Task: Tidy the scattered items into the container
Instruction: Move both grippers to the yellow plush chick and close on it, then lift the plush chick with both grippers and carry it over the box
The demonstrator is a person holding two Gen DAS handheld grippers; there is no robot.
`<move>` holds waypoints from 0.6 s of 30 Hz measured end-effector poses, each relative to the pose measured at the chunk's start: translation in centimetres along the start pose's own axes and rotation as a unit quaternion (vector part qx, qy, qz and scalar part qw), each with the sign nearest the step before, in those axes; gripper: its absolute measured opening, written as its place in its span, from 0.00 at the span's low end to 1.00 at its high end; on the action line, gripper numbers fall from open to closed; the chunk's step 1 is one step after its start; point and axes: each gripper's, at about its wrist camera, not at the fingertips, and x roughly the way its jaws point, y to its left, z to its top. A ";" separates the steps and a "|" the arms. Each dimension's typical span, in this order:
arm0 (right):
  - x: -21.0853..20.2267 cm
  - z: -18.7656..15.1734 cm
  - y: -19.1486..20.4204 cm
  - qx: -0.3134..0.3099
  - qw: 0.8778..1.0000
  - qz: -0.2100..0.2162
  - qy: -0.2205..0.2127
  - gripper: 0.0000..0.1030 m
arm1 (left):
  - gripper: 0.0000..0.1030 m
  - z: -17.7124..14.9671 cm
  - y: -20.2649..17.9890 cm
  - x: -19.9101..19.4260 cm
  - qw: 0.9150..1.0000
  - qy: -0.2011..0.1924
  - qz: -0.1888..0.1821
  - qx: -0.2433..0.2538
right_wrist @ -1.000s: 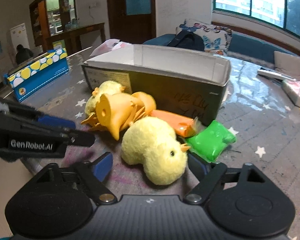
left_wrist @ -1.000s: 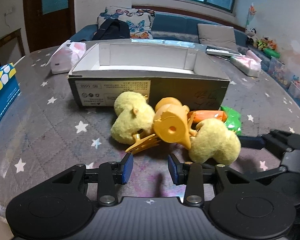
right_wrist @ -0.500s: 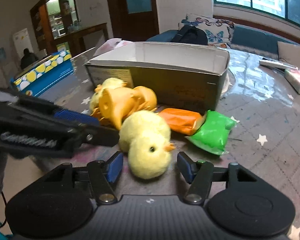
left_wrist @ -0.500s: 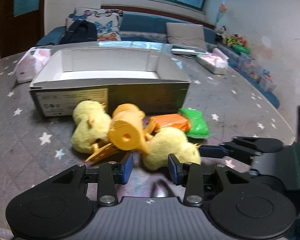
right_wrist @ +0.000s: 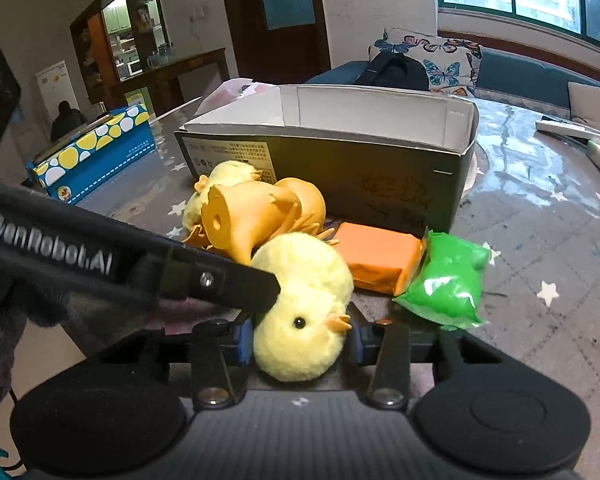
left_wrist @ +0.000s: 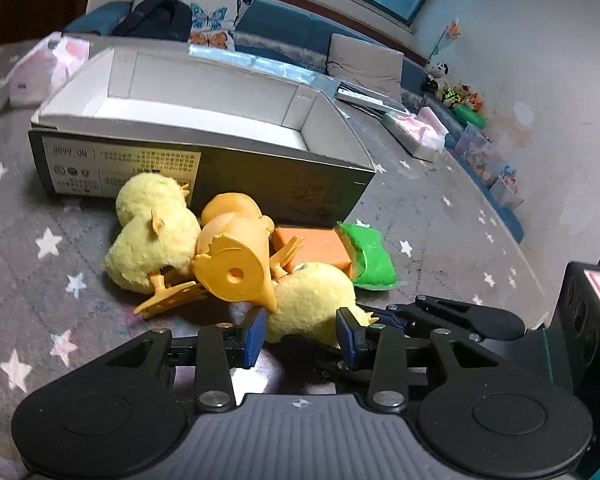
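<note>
An open cardboard box (left_wrist: 204, 144) (right_wrist: 340, 136) stands on the star-patterned cloth. In front of it lies a pile: a yellow plush chick (left_wrist: 152, 236) (right_wrist: 228, 176), an orange plastic duck (left_wrist: 236, 260) (right_wrist: 252, 216), an orange packet (left_wrist: 316, 244) (right_wrist: 376, 256) and a green packet (left_wrist: 374, 256) (right_wrist: 448, 280). A second plush chick (left_wrist: 312, 300) (right_wrist: 304, 312) lies nearest. My right gripper (right_wrist: 298, 344) is shut on its head. My left gripper (left_wrist: 301, 338) is open, with that chick's body between its pads; one left finger (right_wrist: 228, 284) rests against the chick's side.
A blue box with yellow dots (right_wrist: 96, 148) sits at the table's left. A pink tissue pack (left_wrist: 44, 68) lies beyond the cardboard box, another pack (left_wrist: 416, 136) at the far right. A sofa with cushions runs behind the table.
My right jaws closed from wide open onto the near chick's head. My left gripper swung right, so that chick now sits between its unchanged pads.
</note>
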 end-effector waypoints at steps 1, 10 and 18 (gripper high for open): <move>-0.1 -0.1 0.1 -0.004 1.000 -0.001 0.001 0.42 | 0.40 0.0 0.0 0.0 1.000 0.001 -0.004 0.000; -0.9 -0.6 -0.1 -0.007 1.000 -0.002 0.001 0.42 | 0.40 0.4 -0.8 0.6 1.000 0.007 -0.027 0.009; -2.0 -1.6 -0.2 -0.012 1.000 -0.012 0.000 0.42 | 0.42 0.6 -1.0 1.6 0.998 0.036 -0.046 -0.008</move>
